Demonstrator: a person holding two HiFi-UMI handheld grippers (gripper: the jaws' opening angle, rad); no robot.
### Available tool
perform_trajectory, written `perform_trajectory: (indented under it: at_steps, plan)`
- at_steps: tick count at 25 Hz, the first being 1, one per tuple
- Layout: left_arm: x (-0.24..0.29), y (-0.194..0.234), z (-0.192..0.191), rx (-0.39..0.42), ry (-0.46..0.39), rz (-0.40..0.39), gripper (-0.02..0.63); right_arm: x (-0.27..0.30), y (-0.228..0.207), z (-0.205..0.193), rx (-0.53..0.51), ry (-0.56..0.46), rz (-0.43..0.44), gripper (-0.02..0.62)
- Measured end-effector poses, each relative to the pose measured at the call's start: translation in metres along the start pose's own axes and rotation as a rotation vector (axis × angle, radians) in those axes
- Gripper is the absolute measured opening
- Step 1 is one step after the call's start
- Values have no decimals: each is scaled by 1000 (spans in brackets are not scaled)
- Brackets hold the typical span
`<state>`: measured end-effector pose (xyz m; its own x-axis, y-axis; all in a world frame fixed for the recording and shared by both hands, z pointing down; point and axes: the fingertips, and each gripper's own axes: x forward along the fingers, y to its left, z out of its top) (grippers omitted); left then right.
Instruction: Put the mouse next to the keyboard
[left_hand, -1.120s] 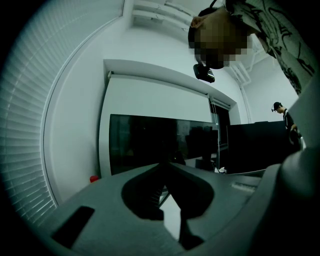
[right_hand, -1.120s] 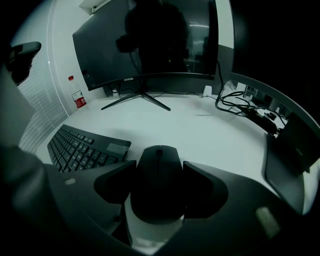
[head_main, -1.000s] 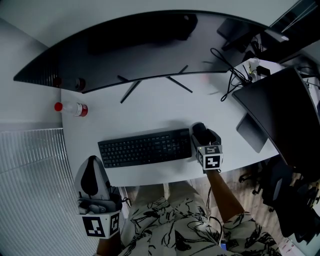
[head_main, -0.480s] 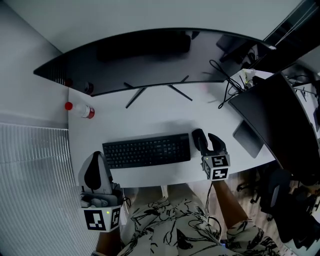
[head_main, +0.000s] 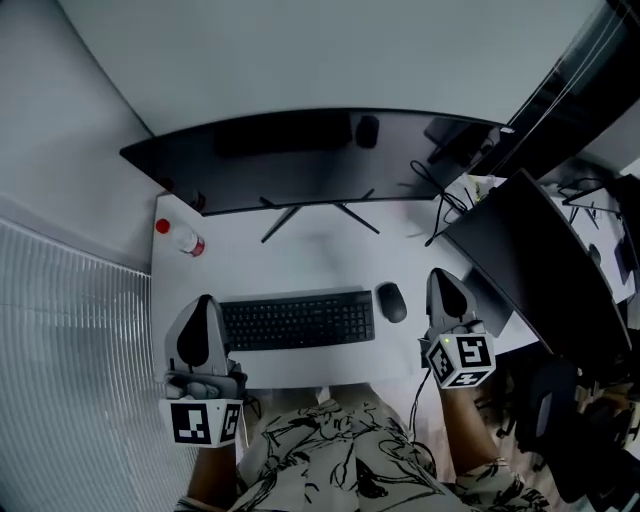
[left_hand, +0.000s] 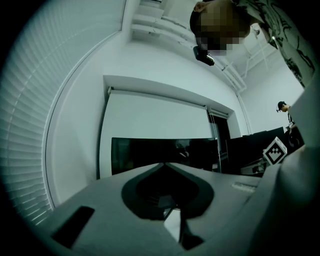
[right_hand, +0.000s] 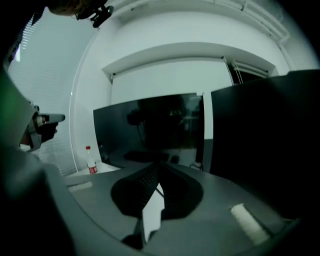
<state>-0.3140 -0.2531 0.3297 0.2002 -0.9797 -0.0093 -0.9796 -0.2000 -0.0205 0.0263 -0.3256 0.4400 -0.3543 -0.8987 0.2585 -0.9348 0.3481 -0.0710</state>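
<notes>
A black mouse lies on the white desk, just off the right end of the black keyboard. My right gripper hovers to the right of the mouse, apart from it, with its jaws shut and nothing between them. In the right gripper view the closed jaws point toward the monitor, with the keyboard beyond them. My left gripper is held at the keyboard's left end, shut and empty. Its jaws meet in a point in the left gripper view.
A wide curved monitor spans the back of the desk. A red-capped water bottle lies at the back left. A second dark screen and cables crowd the right side. The person's patterned lap is below the desk's front edge.
My right gripper let go of the mouse, drew back to the right and closed its jaws. The mouse stays beside the keyboard. The left gripper kept its place.
</notes>
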Motion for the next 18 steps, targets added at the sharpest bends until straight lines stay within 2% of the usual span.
perform_trajectory:
  at_steps: [4, 10, 18]
  plan:
    - [-3, 2, 17, 11, -18, 2, -2, -14, 7, 48, -2, -111, 18, 6]
    - [-11, 12, 35, 22, -48, 25, -2, -38, 18, 107, -63, -247, 23, 6]
    - [-21, 30, 50, 46, -82, 58, -2, -59, 10, 142, -42, -335, 6, 5]
